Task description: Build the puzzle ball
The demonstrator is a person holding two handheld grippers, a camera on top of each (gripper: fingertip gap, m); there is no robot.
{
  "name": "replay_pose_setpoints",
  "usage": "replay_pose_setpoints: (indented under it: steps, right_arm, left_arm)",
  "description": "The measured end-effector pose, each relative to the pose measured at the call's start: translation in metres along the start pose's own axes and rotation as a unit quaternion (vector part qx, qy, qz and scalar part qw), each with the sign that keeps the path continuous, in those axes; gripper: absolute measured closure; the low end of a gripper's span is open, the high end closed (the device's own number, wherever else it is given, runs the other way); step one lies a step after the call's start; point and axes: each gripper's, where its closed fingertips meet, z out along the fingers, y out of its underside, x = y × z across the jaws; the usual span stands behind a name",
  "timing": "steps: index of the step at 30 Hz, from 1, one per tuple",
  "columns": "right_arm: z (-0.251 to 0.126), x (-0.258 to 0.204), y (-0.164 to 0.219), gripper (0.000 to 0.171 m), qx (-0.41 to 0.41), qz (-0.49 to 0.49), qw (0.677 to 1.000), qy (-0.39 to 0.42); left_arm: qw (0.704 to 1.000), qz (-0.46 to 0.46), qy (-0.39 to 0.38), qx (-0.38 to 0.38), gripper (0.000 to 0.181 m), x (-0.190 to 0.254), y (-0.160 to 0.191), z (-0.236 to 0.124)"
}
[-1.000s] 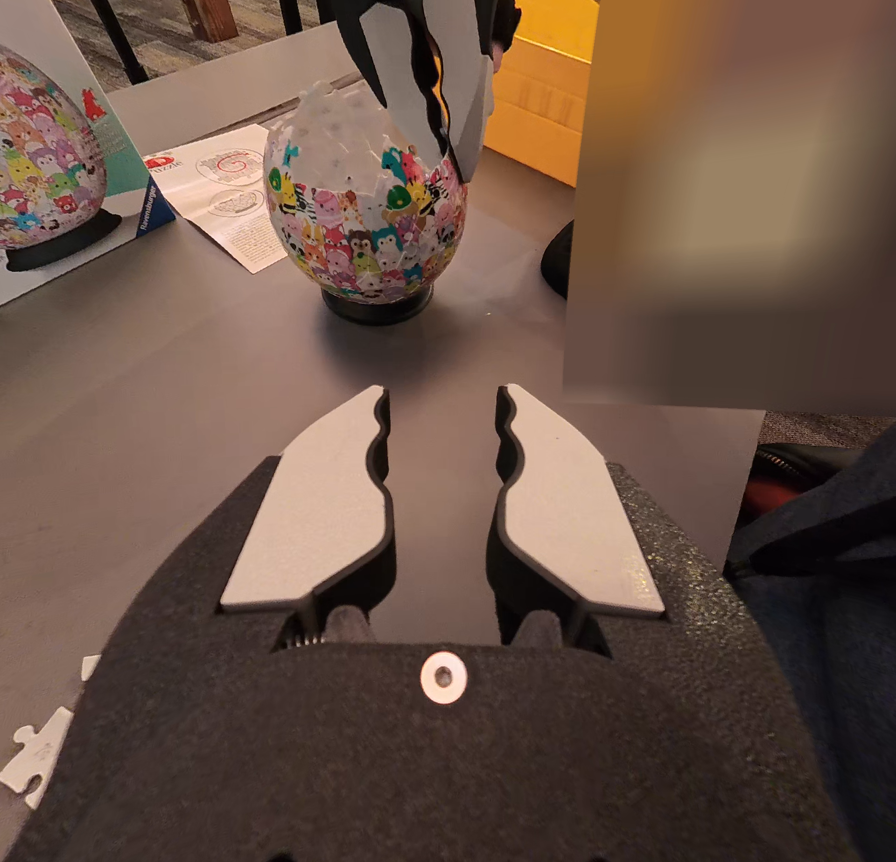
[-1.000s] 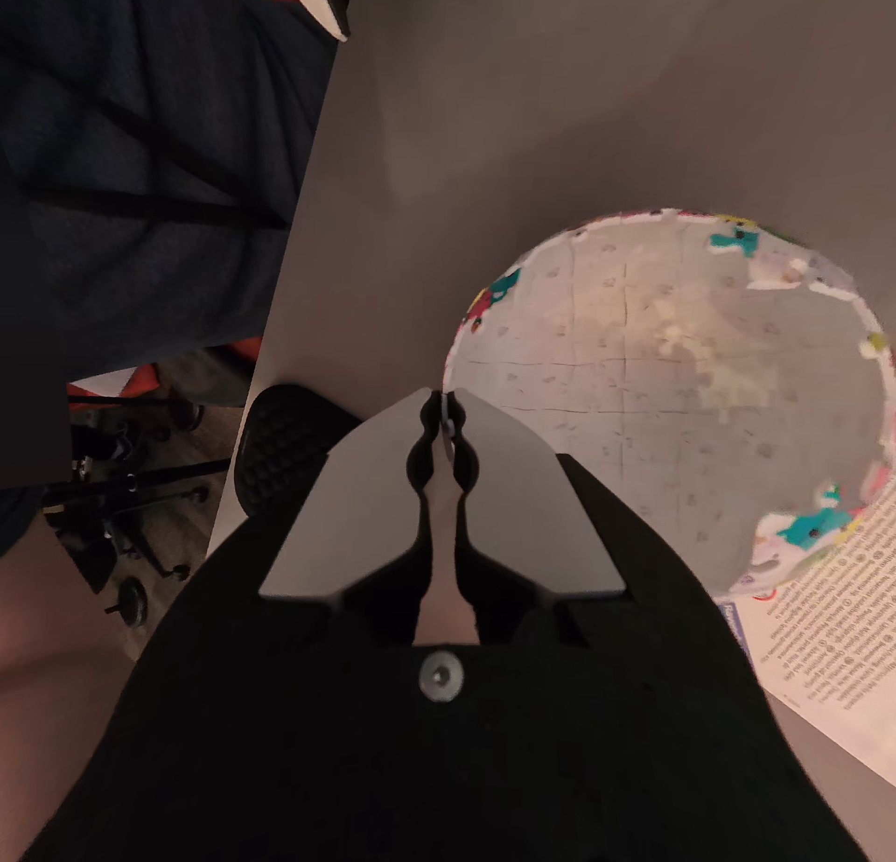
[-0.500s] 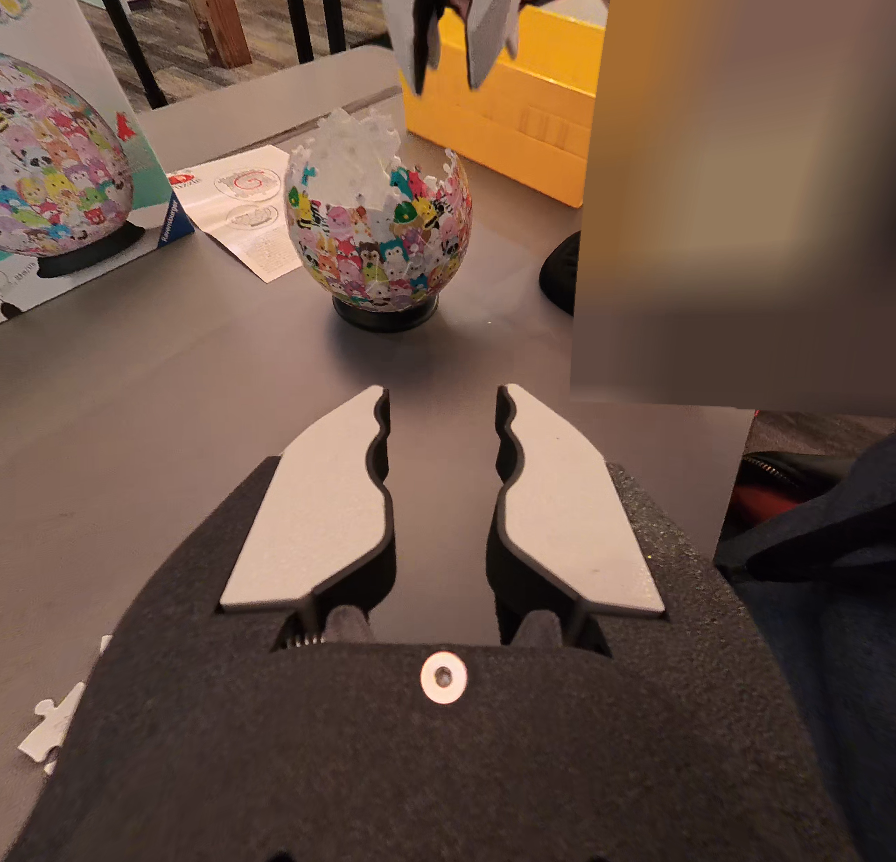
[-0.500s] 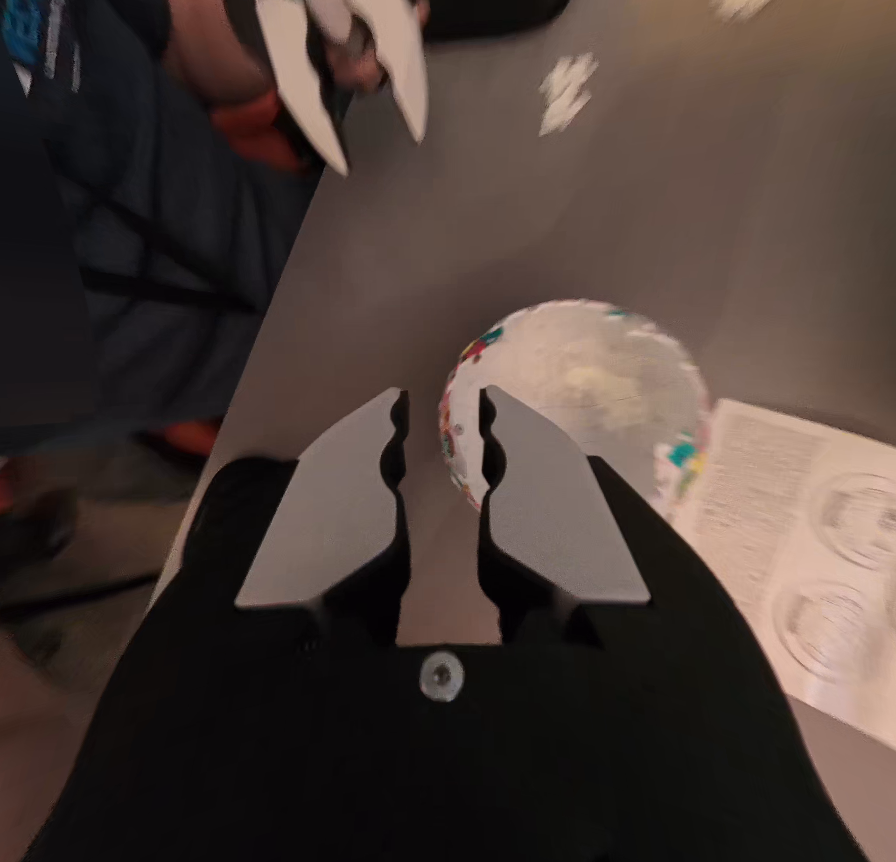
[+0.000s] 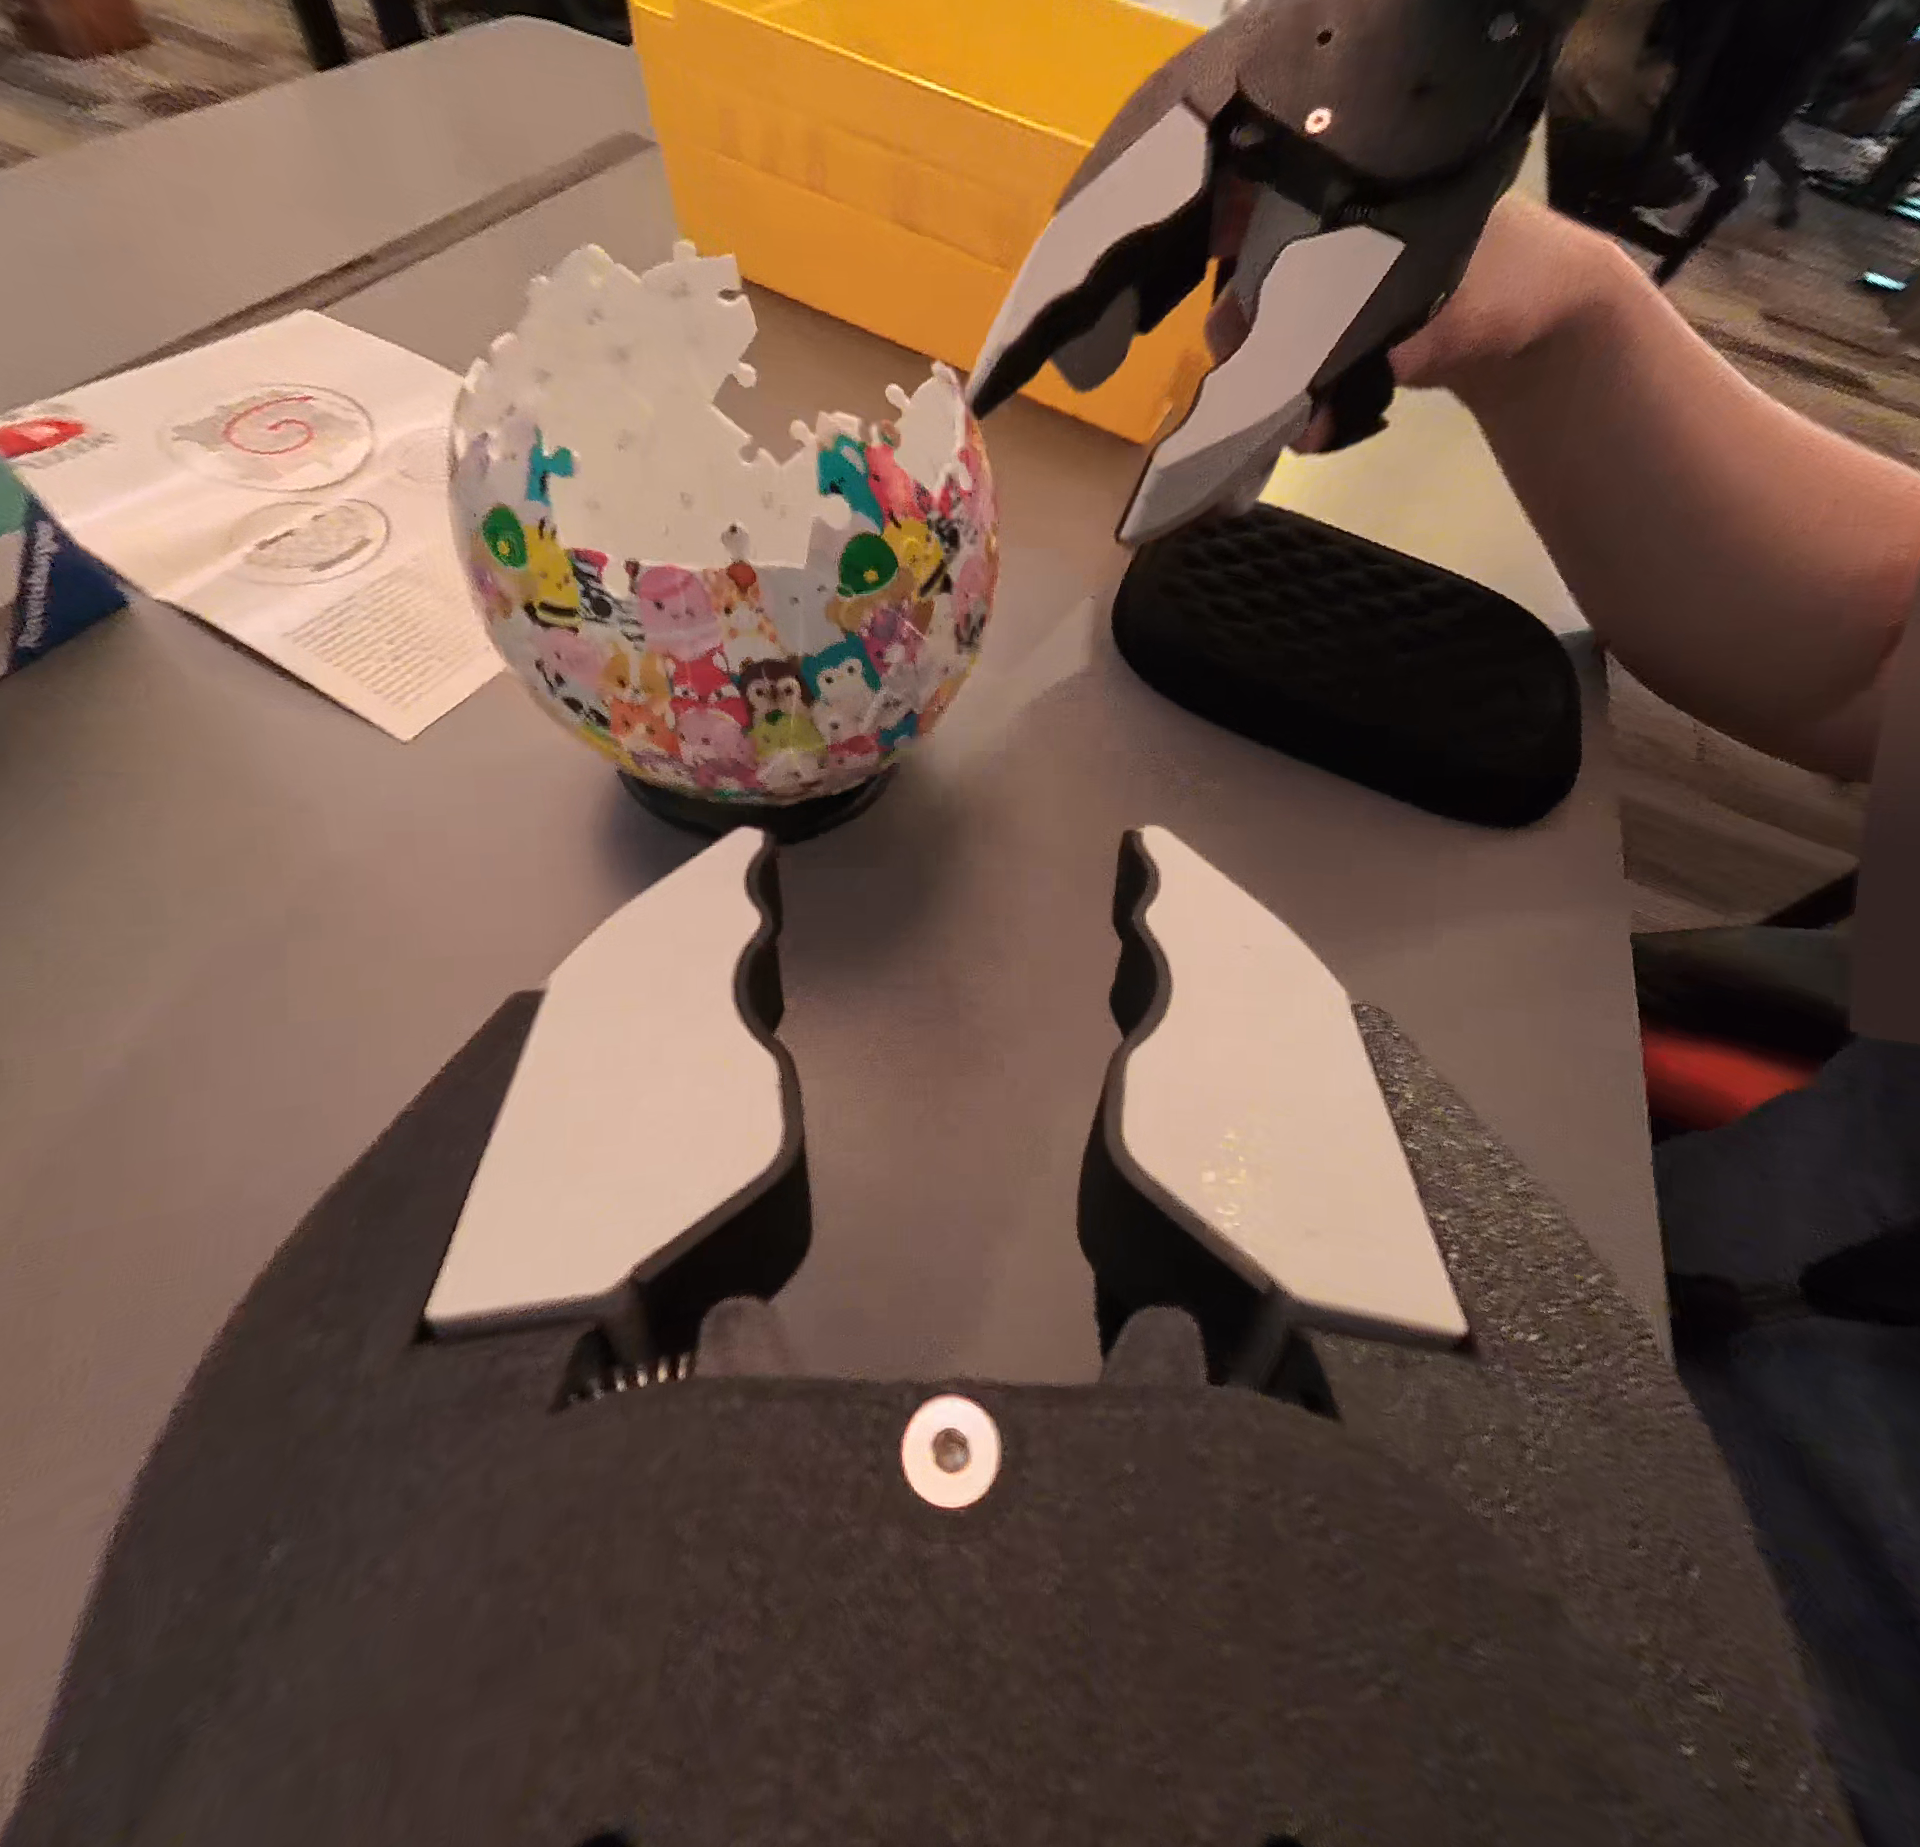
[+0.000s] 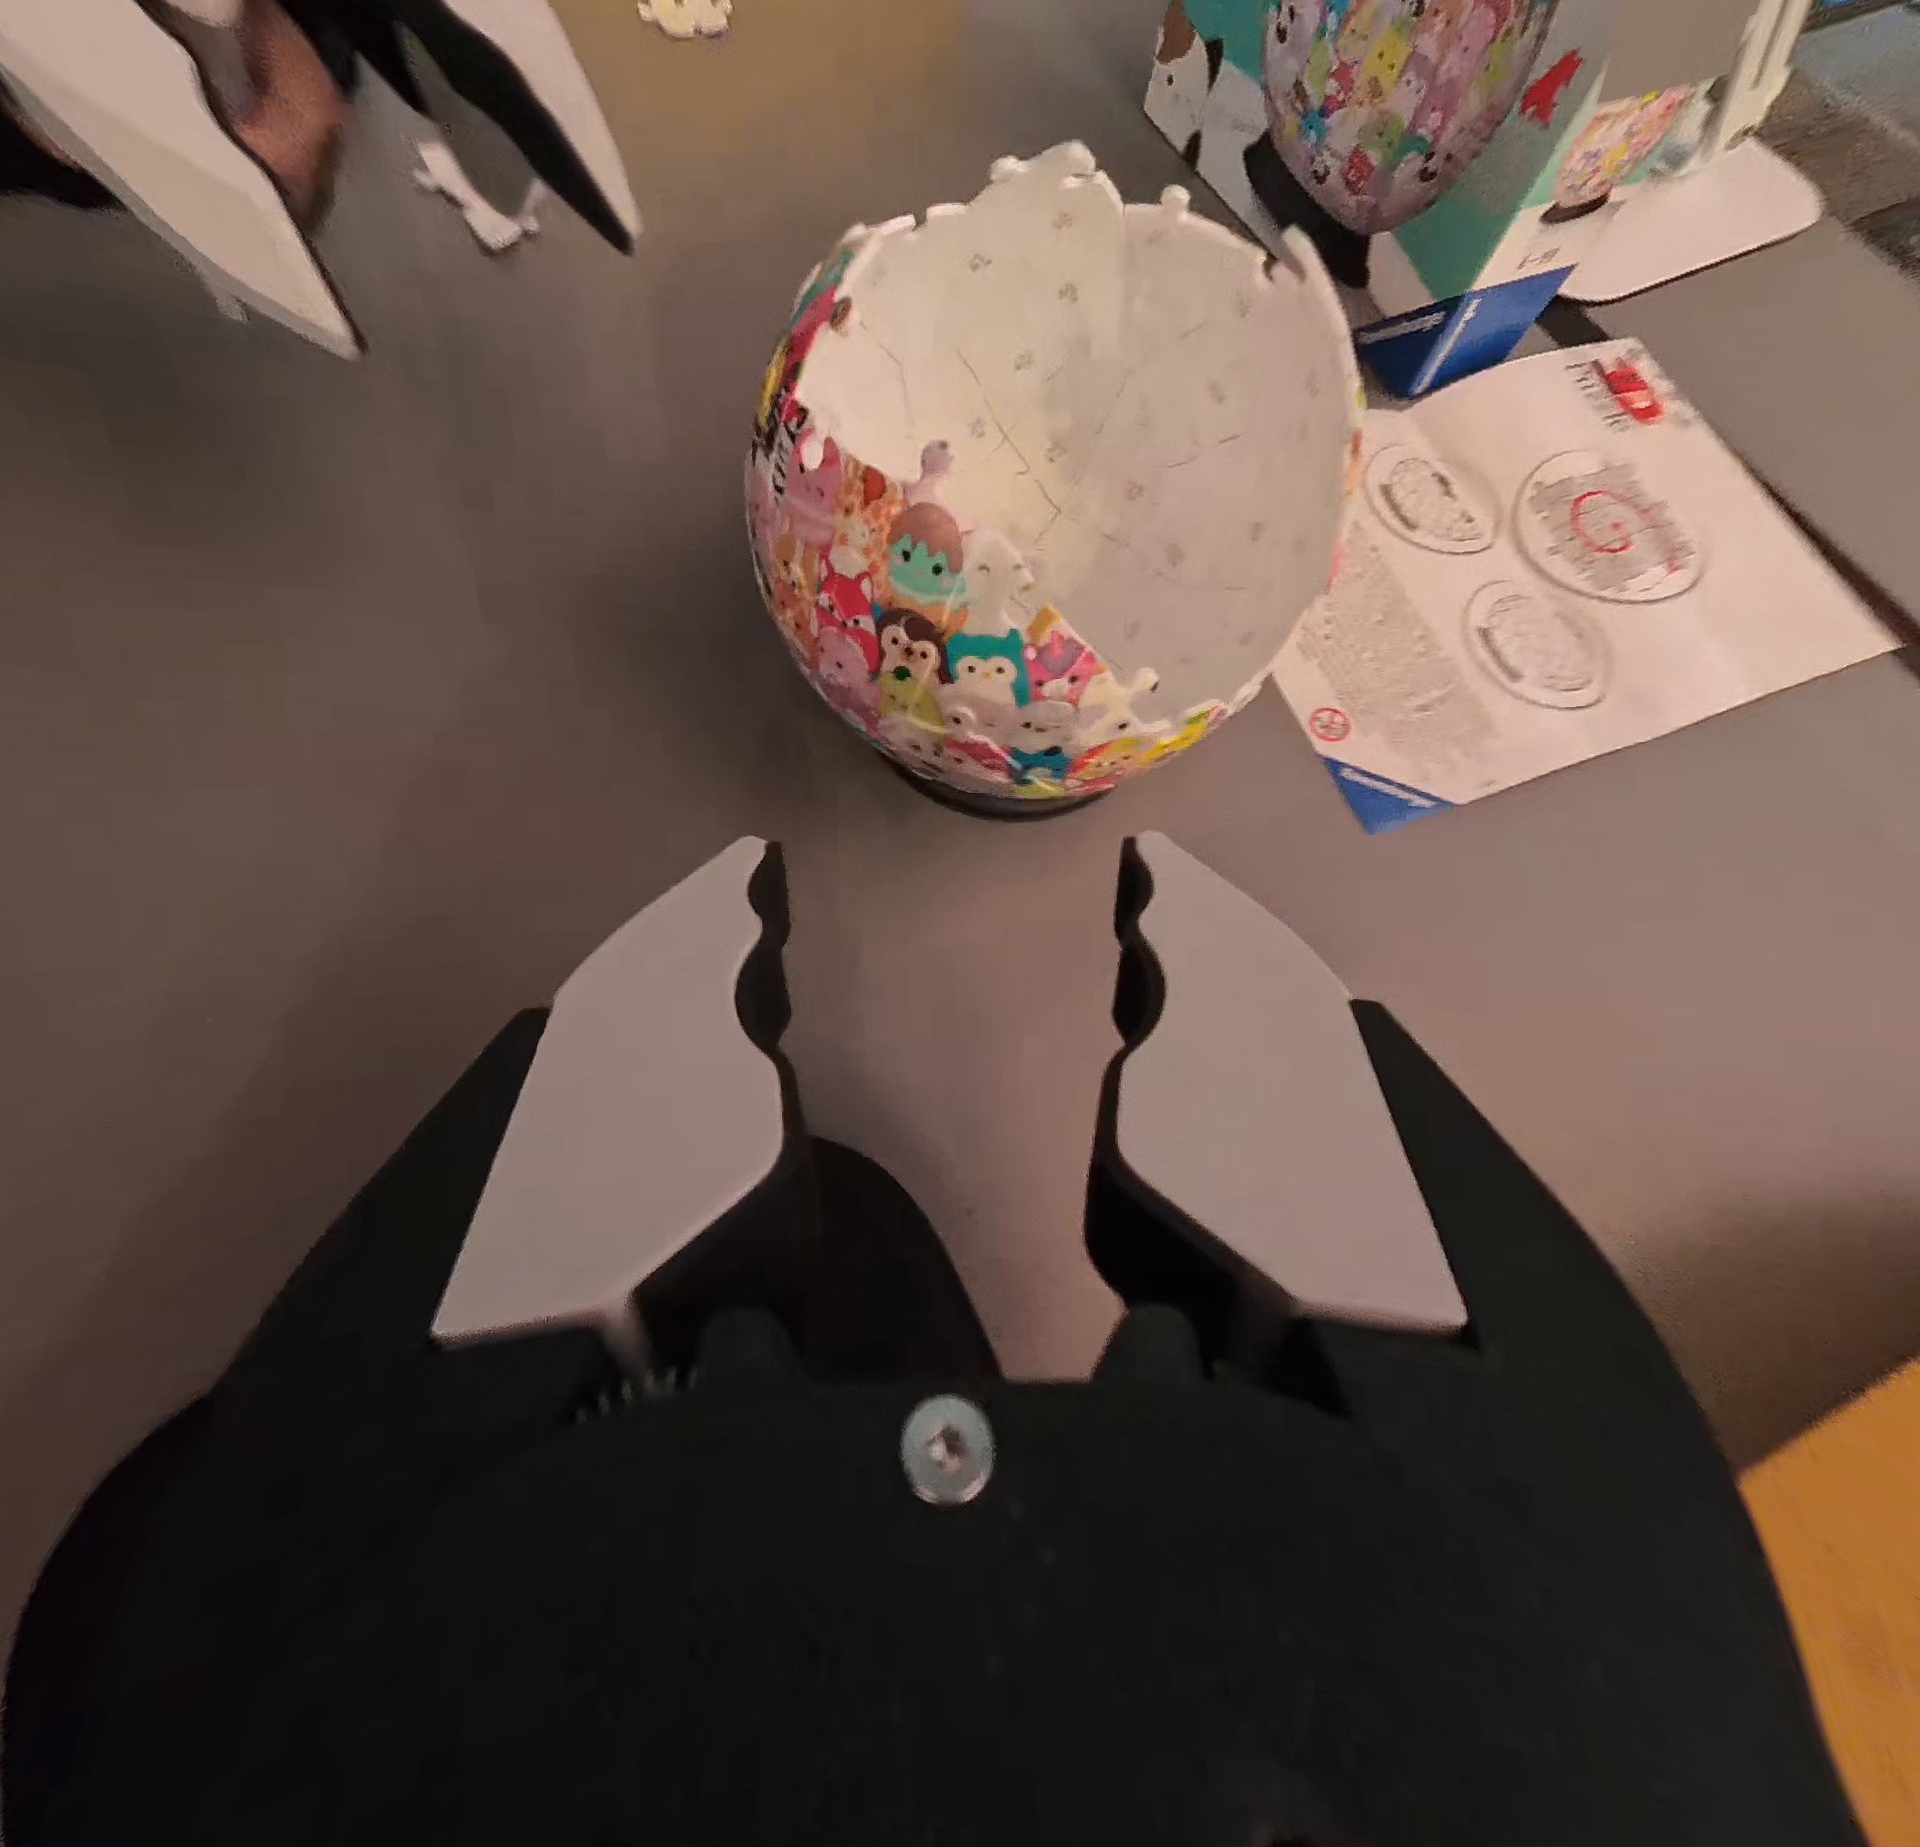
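While both tools wait with nothing in them, the ball is only partly built. Nearest in the left wrist view is the left gripper (image 5: 948, 852), its two fingers spread wide over the bare grey table (image 5: 260, 966). Just past its tips sits the puzzle ball (image 5: 727, 592) on a small black stand (image 5: 748, 810). The lower part of the ball shows bright little animals. The top is missing, so the white inside shows, with a bumpy, jagged rim.

Off to the side, the right gripper (image 5: 1049, 467) hangs in the air with its fingers spread too. One tip is very close to the ball's rim; I cannot tell if it touches. Under it lies a black pad (image 5: 1351, 675).

Farther back are a paper sheet (image 5: 260, 509) and a yellow box (image 5: 914, 135). In the right wrist view, loose puzzle pieces (image 6: 686, 10) lie far across the table, near the puzzle's box (image 6: 1455, 114).

I think the ball is light and hollow, and its thin shell could pop apart if squeezed. It seems best to steady it low, near the stand. A loose piece is thin and flat, so pinch it gently by its edges.
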Motion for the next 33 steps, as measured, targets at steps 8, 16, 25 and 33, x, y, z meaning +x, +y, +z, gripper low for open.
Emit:
replay_pose_setpoints:
  steps: [8,16,25,33]
  right_arm:
    - [0.024,0.016,0.017,0.107,-0.007,0.044,0.999,-0.025]
    - [0.030,0.008,0.009,0.108,0.032,0.041,0.998,-0.043]
    - [0.029,0.015,0.005,0.110,0.054,0.082,0.995,-0.035]
    - [0.030,0.004,0.007,0.099,0.018,0.125,0.991,0.033]
  left_arm:
    - [0.998,-0.019,0.051,-0.020,0.106,-0.021,-0.007,0.033]
    - [0.999,0.003,0.025,-0.032,0.108,-0.026,-0.005,0.042]
    - [0.996,0.069,0.033,-0.043,0.094,-0.047,-0.002,0.045]
    - [0.981,0.167,0.070,-0.064,0.087,-0.071,-0.002,0.052]
